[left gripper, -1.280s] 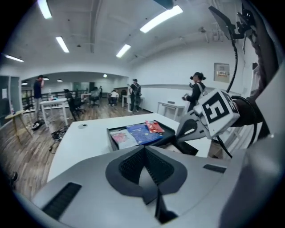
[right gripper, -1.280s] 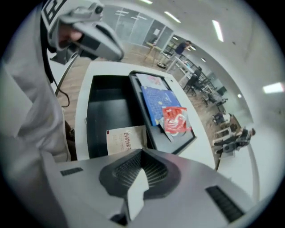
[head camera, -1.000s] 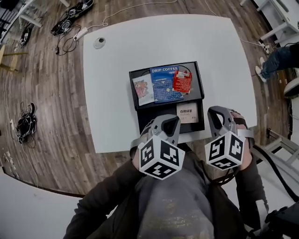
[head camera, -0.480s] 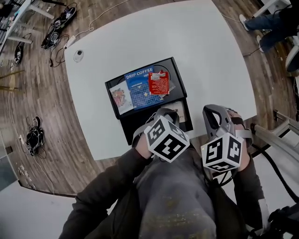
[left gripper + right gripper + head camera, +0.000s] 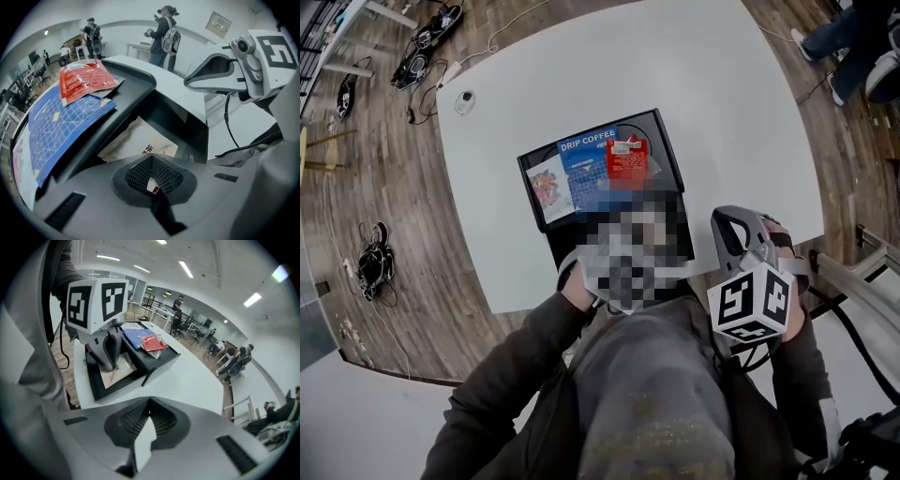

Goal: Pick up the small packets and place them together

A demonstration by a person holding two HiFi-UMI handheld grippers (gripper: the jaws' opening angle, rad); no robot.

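A black two-level tray (image 5: 670, 164) sits on the white table. Its upper level holds a pale pictured packet (image 5: 547, 187), a blue DRIP COFFEE packet (image 5: 584, 161) and a red packet (image 5: 626, 157). A beige packet (image 5: 136, 143) lies in the lower level. My left gripper (image 5: 150, 158) points steeply down over it with its jaws shut. I cannot tell whether the left gripper (image 5: 111, 366) touches it. A mosaic patch hides that gripper in the head view. My right gripper (image 5: 734, 220) hovers right of the tray, shut and holding nothing.
A small round object (image 5: 465, 97) lies near the table's far left corner. Cables and gear (image 5: 373, 262) lie on the wood floor at left. A person's legs (image 5: 853, 37) stand beyond the table's far right corner. Desks and several people fill the room behind.
My left gripper has sunk and tipped downward into the tray's lower level, over the beige packet. The right gripper has stayed almost where it was.
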